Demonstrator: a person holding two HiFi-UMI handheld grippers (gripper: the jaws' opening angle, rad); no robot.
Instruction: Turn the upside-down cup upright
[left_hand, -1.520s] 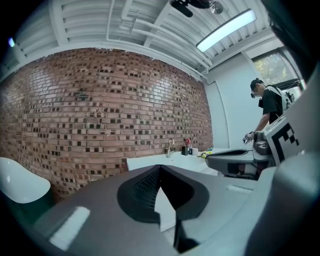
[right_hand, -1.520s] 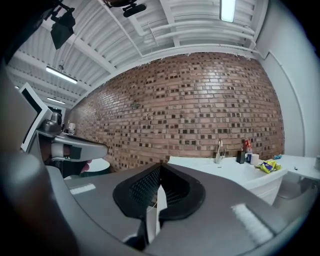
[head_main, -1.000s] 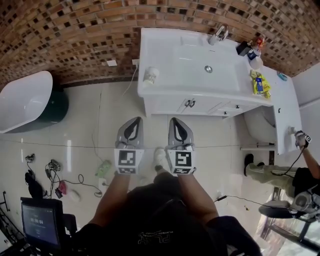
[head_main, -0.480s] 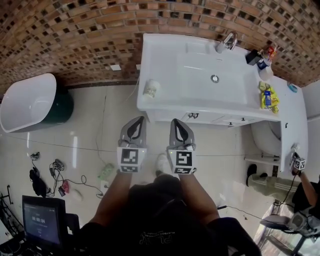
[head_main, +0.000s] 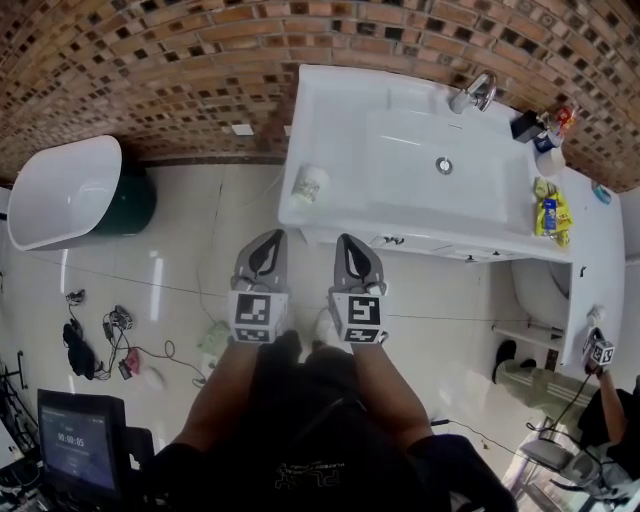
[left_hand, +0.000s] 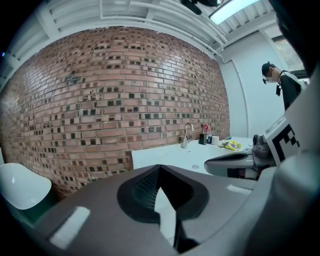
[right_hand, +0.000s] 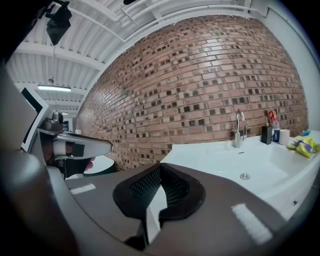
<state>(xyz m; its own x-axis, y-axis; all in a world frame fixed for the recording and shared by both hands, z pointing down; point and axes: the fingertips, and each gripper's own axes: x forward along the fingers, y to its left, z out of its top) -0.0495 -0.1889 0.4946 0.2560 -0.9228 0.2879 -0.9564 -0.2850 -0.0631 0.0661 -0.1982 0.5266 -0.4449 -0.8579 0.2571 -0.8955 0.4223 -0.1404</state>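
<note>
At the far left of the head view, a dark monitor (head_main: 80, 455) stands low on the tiled floor (head_main: 180, 250), with loose cables (head_main: 100, 345) lying just above it. A white bathtub (head_main: 65, 190) sits against the brick wall (head_main: 150, 70).

The cup (head_main: 308, 186) stands on the left front corner of the white sink counter (head_main: 330, 110), close to the edge. It is too small here to tell which end is up. It is well apart from both grippers, and neither gripper view shows it.

The left gripper (head_main: 270, 240) is held out over the floor in front of the counter, pointing toward it. Its own view shows the jaws together, with nothing between them (left_hand: 160, 170).

The right gripper (head_main: 348, 240) is just beside it and parallel to it. Its jaws are also closed and empty (right_hand: 160, 169). Each gripper shows at the edge of the other's view.

Further right, the basin has a drain (head_main: 444, 165) in its middle and a tap (head_main: 475, 92) by the wall. A few bottles (head_main: 545, 125) stand at the counter's far corner, with a yellow packet (head_main: 550, 213) in front of them. Another person (head_main: 600, 400) is at the lower right edge.
</note>
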